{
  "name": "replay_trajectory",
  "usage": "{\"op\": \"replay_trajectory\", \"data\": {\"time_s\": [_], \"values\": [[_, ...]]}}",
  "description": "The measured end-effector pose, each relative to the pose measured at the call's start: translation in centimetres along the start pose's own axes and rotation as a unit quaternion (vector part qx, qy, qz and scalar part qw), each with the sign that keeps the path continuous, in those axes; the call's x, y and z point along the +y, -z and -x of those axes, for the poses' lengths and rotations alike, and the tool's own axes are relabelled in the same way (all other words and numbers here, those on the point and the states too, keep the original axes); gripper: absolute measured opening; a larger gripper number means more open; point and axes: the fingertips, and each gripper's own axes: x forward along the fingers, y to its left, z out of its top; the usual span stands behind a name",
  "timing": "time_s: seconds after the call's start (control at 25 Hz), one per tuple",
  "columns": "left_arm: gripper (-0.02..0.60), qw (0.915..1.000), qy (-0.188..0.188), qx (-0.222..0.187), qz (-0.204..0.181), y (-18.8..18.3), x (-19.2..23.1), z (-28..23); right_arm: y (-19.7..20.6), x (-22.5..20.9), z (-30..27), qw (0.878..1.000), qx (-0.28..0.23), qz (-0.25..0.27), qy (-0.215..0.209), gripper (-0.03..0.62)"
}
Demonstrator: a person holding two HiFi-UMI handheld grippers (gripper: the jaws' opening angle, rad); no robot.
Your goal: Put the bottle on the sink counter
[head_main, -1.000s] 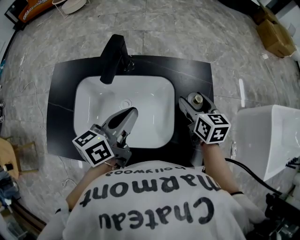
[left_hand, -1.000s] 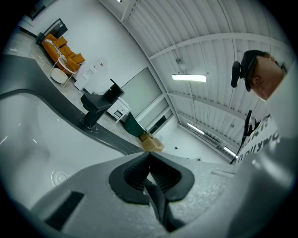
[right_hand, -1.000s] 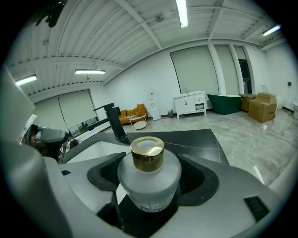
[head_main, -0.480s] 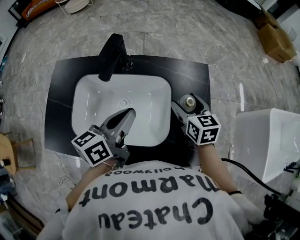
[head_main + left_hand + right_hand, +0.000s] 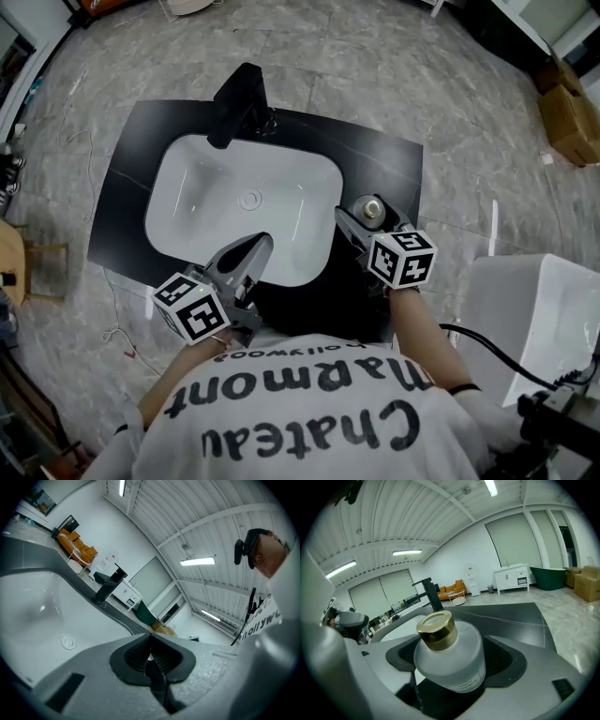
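Observation:
A frosted bottle (image 5: 372, 210) with a gold cap sits between the jaws of my right gripper (image 5: 367, 216), which is shut on it. It is over the black sink counter (image 5: 394, 159), just right of the white basin (image 5: 187, 169); whether its base touches the counter is hidden. In the right gripper view the bottle (image 5: 450, 656) fills the jaws, tilted, gold cap (image 5: 437, 629) toward the camera. My left gripper (image 5: 255, 249) is shut on nothing, over the basin's near edge; its pads (image 5: 157, 660) meet in the left gripper view.
A black faucet (image 5: 239, 103) stands at the basin's far side. A white tub (image 5: 534, 309) is on the floor at the right, a cardboard box (image 5: 572, 122) beyond it. Marble floor surrounds the counter. A cable trails from my right arm.
My right gripper has carried the bottle a little left, closer to the basin's right edge. The left gripper has stayed near the basin's front edge. The head camera has shifted.

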Motion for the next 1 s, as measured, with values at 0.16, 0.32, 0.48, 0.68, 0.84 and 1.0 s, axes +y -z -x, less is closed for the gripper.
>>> {"op": "replay_trajectory", "data": {"time_s": [0.16,0.32,0.48,0.68,0.84,1.0], "values": [[0.015,0.9982,-0.041,-0.043,-0.001,1.5,-2.6,1.5,0.4,0.1,0.6,0.999,0.031,0.020,-0.027,0.348],[0.015,0.9950,-0.069,-0.070,-0.019,3.9,-5.7,1.9,1.4,0.2,2.8,0.993,0.065,0.041,-0.085,0.348],[0.015,0.9920,-0.073,-0.092,-0.047,6.1,-10.2,0.7,2.3,-1.4,6.8,0.987,0.084,0.033,-0.135,0.348],[0.015,0.9872,-0.064,-0.123,-0.080,8.7,-15.2,0.8,3.2,-2.9,12.5,0.982,0.093,0.012,-0.162,0.347],[0.015,0.9825,-0.065,-0.144,-0.097,10.7,-18.7,1.0,3.4,-3.8,17.2,0.983,0.072,0.024,-0.170,0.345],[0.015,0.9802,-0.068,-0.160,-0.095,12.4,-21.8,1.3,3.0,-3.6,21.5,0.981,0.048,0.023,-0.189,0.311]]}}
